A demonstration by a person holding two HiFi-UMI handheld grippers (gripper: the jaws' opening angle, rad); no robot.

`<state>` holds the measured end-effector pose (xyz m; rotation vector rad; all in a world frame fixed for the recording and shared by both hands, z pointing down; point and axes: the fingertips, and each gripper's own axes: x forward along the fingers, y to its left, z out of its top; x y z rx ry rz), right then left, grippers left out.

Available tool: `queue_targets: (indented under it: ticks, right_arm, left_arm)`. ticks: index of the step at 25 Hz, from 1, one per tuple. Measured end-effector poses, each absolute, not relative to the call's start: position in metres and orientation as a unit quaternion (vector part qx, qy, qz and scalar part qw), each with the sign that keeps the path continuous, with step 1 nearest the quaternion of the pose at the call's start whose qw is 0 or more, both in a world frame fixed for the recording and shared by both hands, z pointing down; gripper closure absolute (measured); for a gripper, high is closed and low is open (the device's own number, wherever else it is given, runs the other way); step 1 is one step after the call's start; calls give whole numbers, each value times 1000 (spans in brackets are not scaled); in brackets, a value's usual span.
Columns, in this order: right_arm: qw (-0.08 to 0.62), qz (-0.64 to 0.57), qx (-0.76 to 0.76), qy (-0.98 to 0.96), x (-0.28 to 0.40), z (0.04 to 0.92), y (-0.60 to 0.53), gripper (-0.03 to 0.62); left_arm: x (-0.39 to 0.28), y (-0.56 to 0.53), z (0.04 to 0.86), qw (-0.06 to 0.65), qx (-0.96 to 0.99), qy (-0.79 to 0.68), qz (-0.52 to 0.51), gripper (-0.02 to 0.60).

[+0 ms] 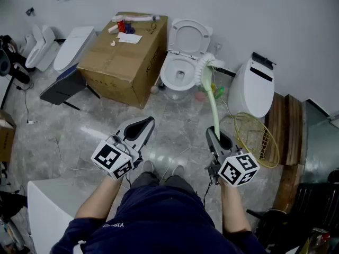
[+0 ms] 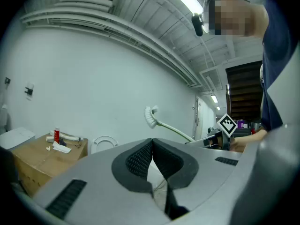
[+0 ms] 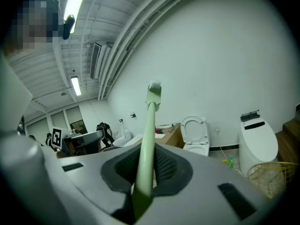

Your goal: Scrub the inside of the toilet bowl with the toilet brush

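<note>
Right hand-held gripper [image 1: 216, 137]: jaws clamped on the pale green handle [image 1: 213, 103] of the toilet brush [image 1: 205, 67]. The handle runs up and forward from the pads. In the right gripper view the handle [image 3: 146, 139] fills the gap between the jaws, with the bristle head [image 3: 154, 92] high against the wall.

Left hand-held gripper [image 1: 147, 124]: jaws together, nothing between them. It is held beside the right one, apart from the brush.

Toilet [image 1: 168, 67]: seat and lid [image 1: 190, 35] raised against the wall, bowl open. In the head view the bristle head overlaps the bowl's right rim. The left gripper view shows the head [image 2: 151, 116] up in the air, above the seat level, not down in the bowl.

Surroundings:
- Cardboard box [image 1: 122, 57] just left of the toilet, small items on its top.
- Second toilet [image 1: 255, 91], lid closed, to the right.
- Yellow wire basket [image 1: 259, 139] on the floor [image 1: 175, 120], near the right hand-held gripper.
- Green bottle [image 1: 219, 92] at the toilet's base on the right.
- Thin cables [image 1: 183, 153] lie on the floor near the person's feet. The floor between feet and toilet holds no large item.
</note>
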<state>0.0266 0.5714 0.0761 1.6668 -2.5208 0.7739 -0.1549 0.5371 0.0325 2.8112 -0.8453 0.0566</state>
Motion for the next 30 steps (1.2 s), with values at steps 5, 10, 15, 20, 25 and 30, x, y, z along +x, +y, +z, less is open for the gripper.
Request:
queue_targets:
  ticks: [5,10,15,20,25,30]
  right_arm:
    - [18,249,533,-809,26,79,569,545]
    - [18,241,533,-811,25,77,568,544]
    - [15,241,531,-812,27,77,568,545]
    - [17,243,527,-814,28,79,566,545]
    - [13,246,525,-815,38,81,570,545]
    - [9,246,519,-819,55,83,571,545]
  left_arm:
    - [-153,534,34,105,953,-285,20,551]
    - [-152,535,33,103,953,-286,19,551]
    - [-150,535,33,103,952,-288,20,551]
    - [-149,535,36,105,951,-291,21,551]
    - [-139,539,37,103,950,-294,24,551]
    - [-125,542,38,99,947,-304,24,551]
